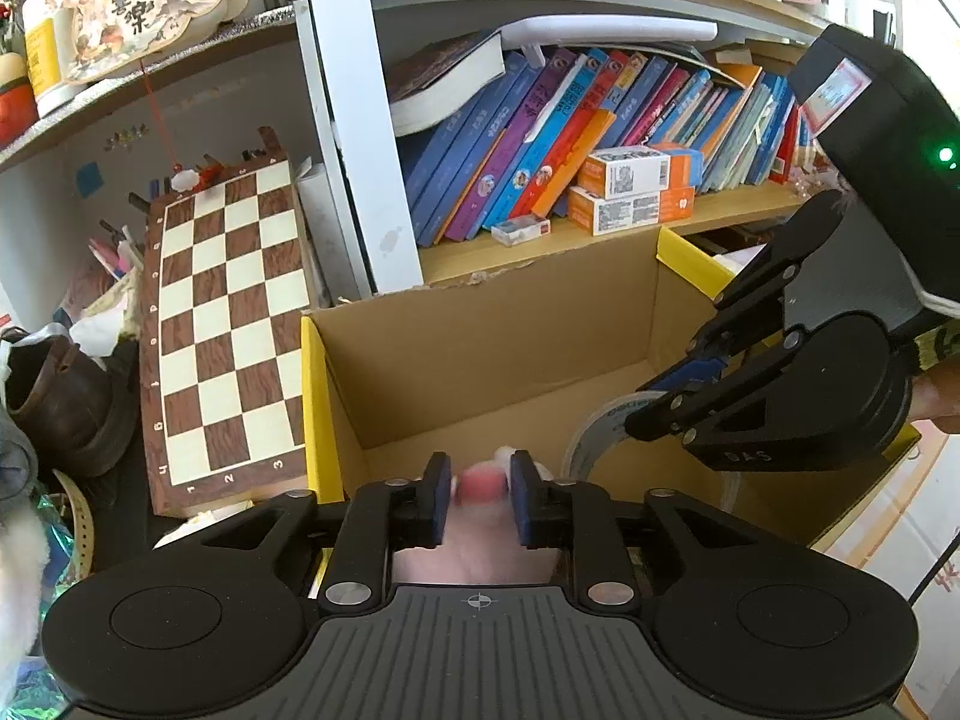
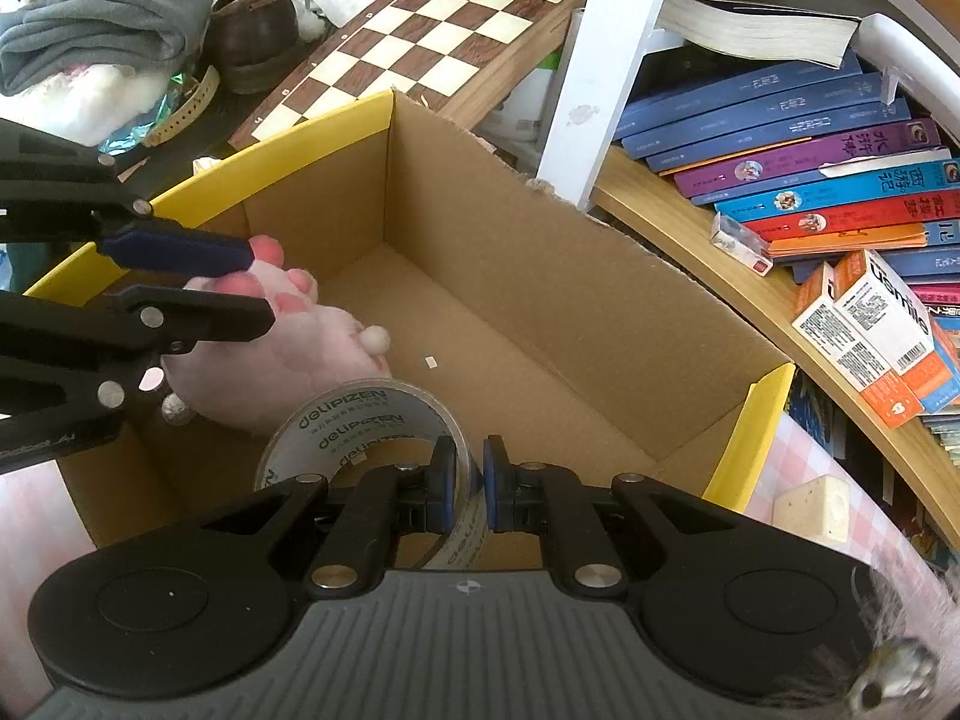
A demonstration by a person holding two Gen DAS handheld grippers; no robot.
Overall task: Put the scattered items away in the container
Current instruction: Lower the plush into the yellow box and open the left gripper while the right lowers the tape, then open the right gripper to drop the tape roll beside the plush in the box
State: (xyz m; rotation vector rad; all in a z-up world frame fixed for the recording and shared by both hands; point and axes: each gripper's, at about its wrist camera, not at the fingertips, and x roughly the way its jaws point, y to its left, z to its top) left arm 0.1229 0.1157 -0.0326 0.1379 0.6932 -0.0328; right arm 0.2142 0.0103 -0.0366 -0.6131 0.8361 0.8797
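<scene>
An open cardboard box (image 1: 480, 348) with yellow-edged flaps stands in front of the bookshelf; in the right wrist view its brown floor (image 2: 510, 360) is bare but for a small white scrap. My left gripper (image 1: 478, 495) is shut on a pink plush paw (image 1: 480, 483), held over the box's near left part; the plush paw (image 2: 300, 348) shows its pink toe pads there, with the left gripper (image 2: 255, 285) on it. My right gripper (image 2: 467, 483) is shut on a roll of clear tape (image 2: 360, 426), held inside the box's near end. The tape roll (image 1: 591, 438) hangs below the right gripper (image 1: 645, 402).
A chessboard (image 1: 222, 330) leans left of the box. Behind it a shelf holds slanted books (image 1: 570, 120) and orange-and-white cartons (image 1: 630, 192). A brown shoe (image 2: 252, 36), grey folded cloth (image 2: 102, 42) and a belt lie at the far left. A pink checked cloth (image 2: 792, 468) lies right of the box.
</scene>
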